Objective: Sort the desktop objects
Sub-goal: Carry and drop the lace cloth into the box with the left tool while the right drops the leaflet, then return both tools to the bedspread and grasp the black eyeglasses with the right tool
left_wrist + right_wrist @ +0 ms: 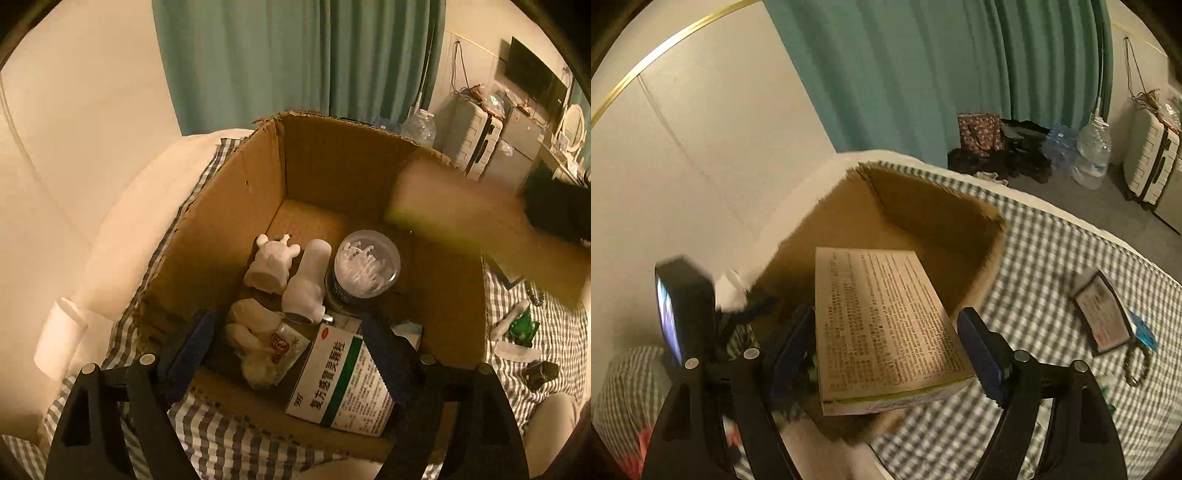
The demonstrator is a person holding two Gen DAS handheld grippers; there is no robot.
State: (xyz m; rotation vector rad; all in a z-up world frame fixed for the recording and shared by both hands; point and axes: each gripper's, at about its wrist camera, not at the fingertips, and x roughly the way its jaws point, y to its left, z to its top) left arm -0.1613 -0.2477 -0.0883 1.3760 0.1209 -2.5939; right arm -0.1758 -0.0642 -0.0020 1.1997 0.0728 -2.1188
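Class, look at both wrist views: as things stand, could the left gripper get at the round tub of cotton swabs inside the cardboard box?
Probably yes. The left gripper hangs open over the cardboard box, whose top is open, and the cotton swab tub stands uncovered ahead of it. The medicine box and a white figurine crowd its near side.

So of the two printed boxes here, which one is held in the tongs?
The beige text-covered box, clamped between the right tongs above the carton. The green-striped medicine box lies loose inside the carton.
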